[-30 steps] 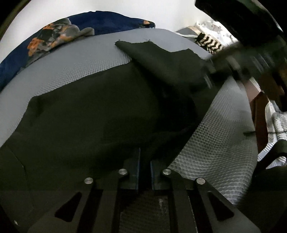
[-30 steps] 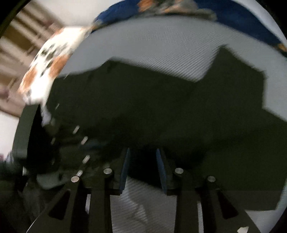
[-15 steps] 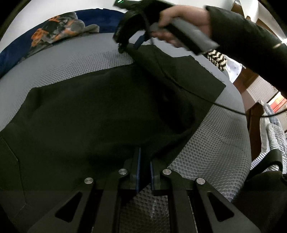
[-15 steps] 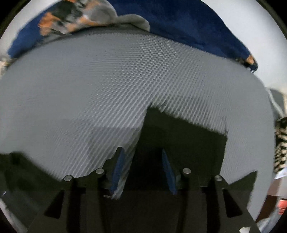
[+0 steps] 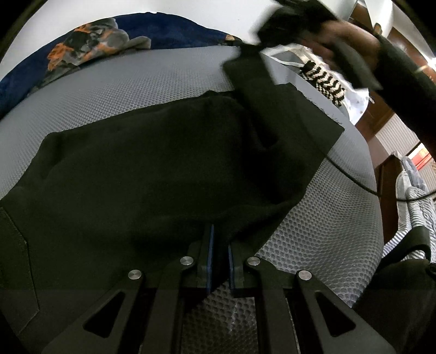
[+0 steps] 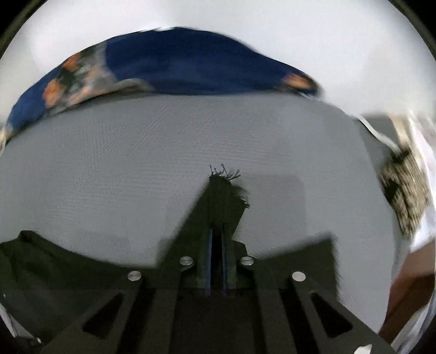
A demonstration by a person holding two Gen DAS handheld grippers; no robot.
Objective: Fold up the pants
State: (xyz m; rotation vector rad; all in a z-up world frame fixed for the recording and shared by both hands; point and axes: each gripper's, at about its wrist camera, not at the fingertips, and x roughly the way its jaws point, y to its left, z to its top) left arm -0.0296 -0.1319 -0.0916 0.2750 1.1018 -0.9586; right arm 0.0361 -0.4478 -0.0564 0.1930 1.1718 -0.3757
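The black pants (image 5: 152, 168) lie spread on a grey mesh bed surface (image 5: 141, 84). My left gripper (image 5: 218, 245) is shut on the near edge of the pants. My right gripper (image 6: 217, 245) is shut on a frayed corner of the pants (image 6: 223, 190) and holds it lifted above the surface. In the left wrist view the right gripper (image 5: 288, 24) and the hand holding it show at the top right, pulling a strip of the pants upward (image 5: 250, 79).
A dark blue blanket with orange and grey patches (image 5: 95, 46) lies along the far edge, also in the right wrist view (image 6: 174, 68). A black-and-white patterned cloth (image 5: 327, 81) and wooden furniture (image 5: 387, 168) are at the right. A cable (image 5: 354, 179) hangs at the right.
My right gripper has closed on the far corner of the pants and lifted it up and to the right. My left gripper has stayed shut on the near edge.
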